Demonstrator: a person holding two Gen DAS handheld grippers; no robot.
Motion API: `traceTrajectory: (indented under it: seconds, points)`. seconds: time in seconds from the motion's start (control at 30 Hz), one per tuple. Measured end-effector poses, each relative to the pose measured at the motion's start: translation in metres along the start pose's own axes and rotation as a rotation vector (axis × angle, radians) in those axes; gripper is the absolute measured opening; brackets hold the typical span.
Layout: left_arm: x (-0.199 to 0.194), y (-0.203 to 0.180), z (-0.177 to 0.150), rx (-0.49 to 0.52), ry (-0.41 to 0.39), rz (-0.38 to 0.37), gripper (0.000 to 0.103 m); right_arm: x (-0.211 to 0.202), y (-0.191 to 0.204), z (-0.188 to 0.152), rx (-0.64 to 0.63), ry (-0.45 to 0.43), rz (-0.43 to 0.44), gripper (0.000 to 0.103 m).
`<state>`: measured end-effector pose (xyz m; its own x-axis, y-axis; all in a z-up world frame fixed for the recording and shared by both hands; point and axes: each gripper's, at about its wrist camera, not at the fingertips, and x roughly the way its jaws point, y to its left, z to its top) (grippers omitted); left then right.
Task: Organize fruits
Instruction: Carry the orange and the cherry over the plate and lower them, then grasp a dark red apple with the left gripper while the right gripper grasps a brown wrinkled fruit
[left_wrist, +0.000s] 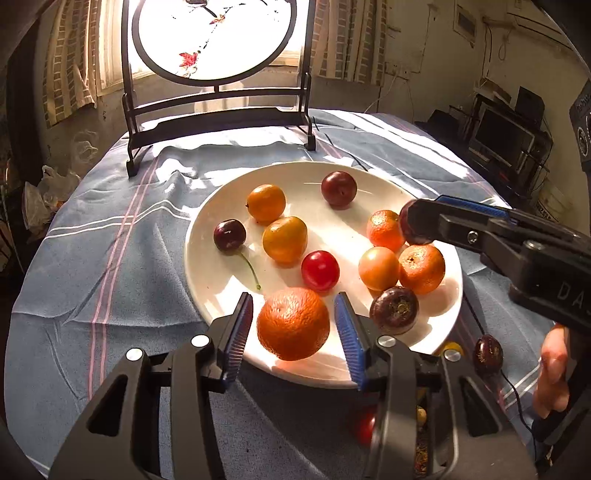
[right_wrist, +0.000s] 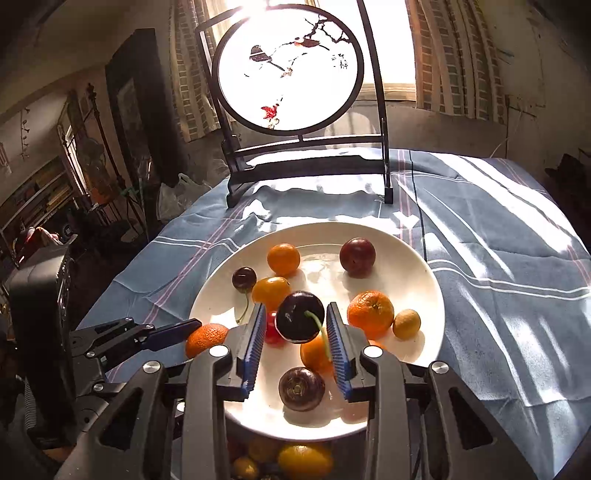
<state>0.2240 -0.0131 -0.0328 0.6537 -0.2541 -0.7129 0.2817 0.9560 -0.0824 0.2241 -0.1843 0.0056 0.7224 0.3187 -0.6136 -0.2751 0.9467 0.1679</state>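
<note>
A white plate (left_wrist: 207, 266) on a blue striped cloth holds several fruits: tangerines, kumquats, cherries, a red tomato (left_wrist: 320, 270) and dark plums. My left gripper (left_wrist: 294, 310) is open, its jaws on either side of a tangerine (left_wrist: 293, 324) at the plate's near rim, with gaps on both sides. My right gripper (right_wrist: 296, 320) is shut on a dark cherry (right_wrist: 299, 316) with a green stem, held above the plate (right_wrist: 413, 273). It shows in the left wrist view (left_wrist: 413, 223) at the plate's right side.
A round painted screen on a dark stand (left_wrist: 218, 110) stands at the table's far edge. A dark fruit (left_wrist: 488, 354) lies on the cloth right of the plate. More fruits (right_wrist: 303, 458) lie below the plate's near rim. The table edge falls away at left.
</note>
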Motion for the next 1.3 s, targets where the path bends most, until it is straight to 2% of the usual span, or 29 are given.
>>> traceTrajectory:
  seconds: [0.03, 0.1, 0.23, 0.33, 0.4, 0.57, 0.67, 0.83, 0.87, 0.93, 1.13, 1.2, 1.3]
  points:
    - [-0.005, 0.002, -0.001, -0.010, -0.014, -0.003, 0.056, -0.003, 0.000, -0.002, -0.001, 0.000, 0.009, 0.045]
    - [-0.016, 0.003, -0.005, -0.002, -0.043, 0.009, 0.060, -0.011, 0.000, -0.008, -0.007, -0.005, 0.016, 0.045]
    - [-0.041, -0.002, -0.022, 0.020, -0.048, -0.027, 0.060, -0.039, -0.005, -0.026, -0.005, -0.008, 0.025, 0.045]
    - [-0.062, -0.015, -0.046, 0.078, -0.051, -0.043, 0.063, -0.066, -0.018, -0.050, 0.017, -0.024, 0.020, 0.049]
    - [-0.074, -0.023, -0.066, 0.109, -0.043, -0.070, 0.065, -0.080, -0.030, -0.067, 0.050, -0.034, 0.022, 0.056]
    - [-0.090, -0.049, -0.110, 0.187, -0.004, -0.121, 0.065, -0.098, -0.057, -0.104, 0.112, -0.044, -0.004, 0.056]
    - [-0.090, -0.064, -0.125, 0.213, 0.005, -0.131, 0.065, -0.096, -0.073, -0.117, 0.168, -0.038, -0.012, 0.057]
    - [-0.075, -0.079, -0.134, 0.222, 0.042, -0.152, 0.055, -0.095, -0.082, -0.122, 0.197, -0.047, 0.018, 0.057]
    - [-0.073, -0.082, -0.134, 0.227, 0.041, -0.151, 0.054, -0.094, -0.081, -0.122, 0.192, -0.042, 0.019, 0.057]
    - [-0.067, -0.086, -0.134, 0.228, 0.051, -0.160, 0.040, -0.094, -0.079, -0.123, 0.181, -0.039, 0.023, 0.057]
    - [-0.072, -0.080, -0.140, 0.187, 0.037, -0.179, 0.039, -0.087, -0.067, -0.125, 0.109, 0.016, 0.099, 0.057]
    - [-0.081, -0.076, -0.143, 0.179, 0.017, -0.186, 0.039, -0.086, -0.051, -0.126, 0.024, 0.044, 0.174, 0.056]
    - [-0.095, -0.068, -0.146, 0.165, -0.008, -0.184, 0.039, -0.082, -0.022, -0.132, -0.118, 0.101, 0.189, 0.056]
